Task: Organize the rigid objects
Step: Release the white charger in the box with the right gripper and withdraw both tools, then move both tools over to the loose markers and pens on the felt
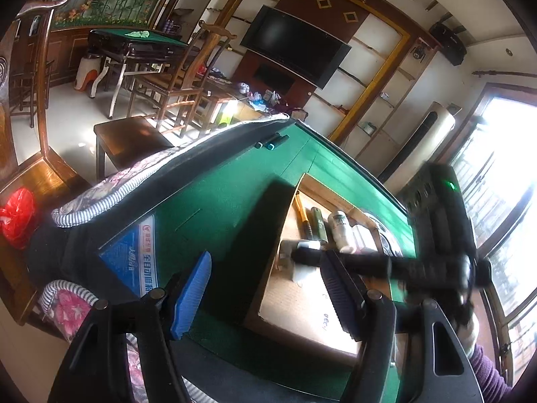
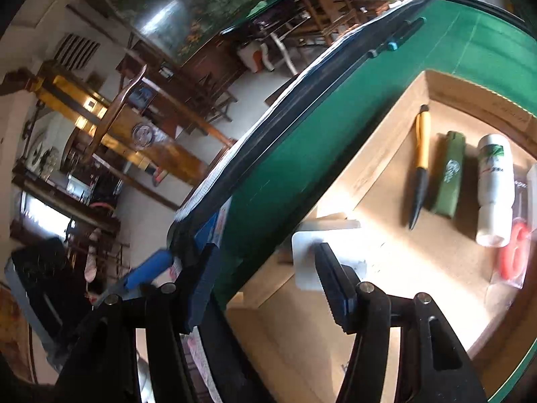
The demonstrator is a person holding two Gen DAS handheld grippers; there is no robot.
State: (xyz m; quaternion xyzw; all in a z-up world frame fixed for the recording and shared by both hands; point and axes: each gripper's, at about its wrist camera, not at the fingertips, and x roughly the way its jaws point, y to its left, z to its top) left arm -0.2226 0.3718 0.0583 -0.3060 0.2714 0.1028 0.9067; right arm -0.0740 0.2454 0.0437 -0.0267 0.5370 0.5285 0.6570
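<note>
An open cardboard box (image 2: 379,168) lies on the green table (image 2: 329,117). In it, side by side, are a yellow and black pen (image 2: 421,164), a green lighter-shaped item (image 2: 449,174), a white bottle (image 2: 495,188) and bagged red scissors (image 2: 513,255). A flat white piece (image 2: 307,265) rests at the box's near left wall. My right gripper (image 2: 266,247) is open above that wall, one finger against the white piece, nothing pinched. My left gripper (image 1: 266,255) is open and empty over the table and box (image 1: 295,302). The right tool's black body (image 1: 439,221) reaches in from the right, blurred.
Two dark markers with teal ends (image 1: 272,142) lie near the table's far edge, beside a padded floral cover (image 1: 141,174). A round metal dish (image 1: 386,240) sits past the box. Wooden chairs, a stool (image 1: 127,134) and a red bag (image 1: 16,215) stand off the table. A purple sleeve (image 1: 490,369) shows at the lower right.
</note>
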